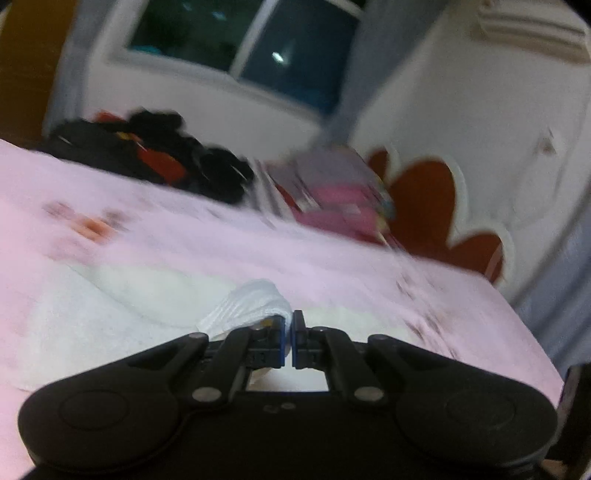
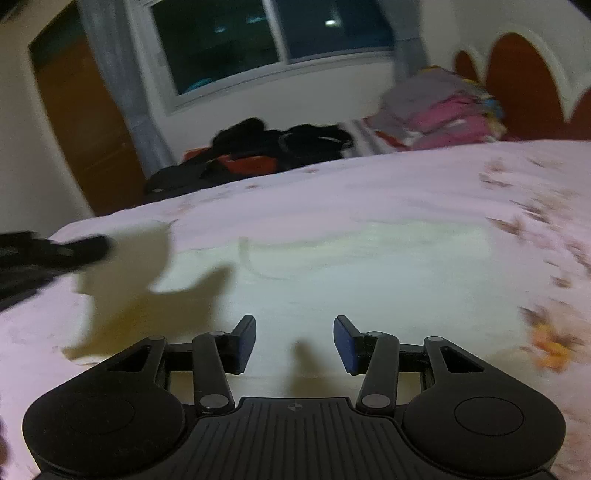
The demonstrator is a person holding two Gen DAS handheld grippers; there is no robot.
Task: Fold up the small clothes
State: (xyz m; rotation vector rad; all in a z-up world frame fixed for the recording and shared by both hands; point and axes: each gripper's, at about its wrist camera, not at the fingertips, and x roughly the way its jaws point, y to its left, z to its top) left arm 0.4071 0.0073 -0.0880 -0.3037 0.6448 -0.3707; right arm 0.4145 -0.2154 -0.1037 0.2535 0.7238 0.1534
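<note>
Two black tongs over the pink floral bedsheet [image 2: 332, 192]: left tongs [image 1: 289, 341] clamped on a bunched fold of the white cotton garment [image 1: 251, 306], right tongs [image 2: 294, 341] half open, empty.

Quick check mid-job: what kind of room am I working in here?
Most likely a bedroom: you're working on a bed with a pink sheet, a window behind it, and folded clothes stacked at its far edge.

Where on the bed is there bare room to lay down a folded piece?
Free: the pink sheet between the white garment and the far edge, and the strip right of the garment. Crowded: the far edge, with the dark pile and the folded stack. The left gripper is shut on the garment's edge; the right gripper is open over it.
</note>
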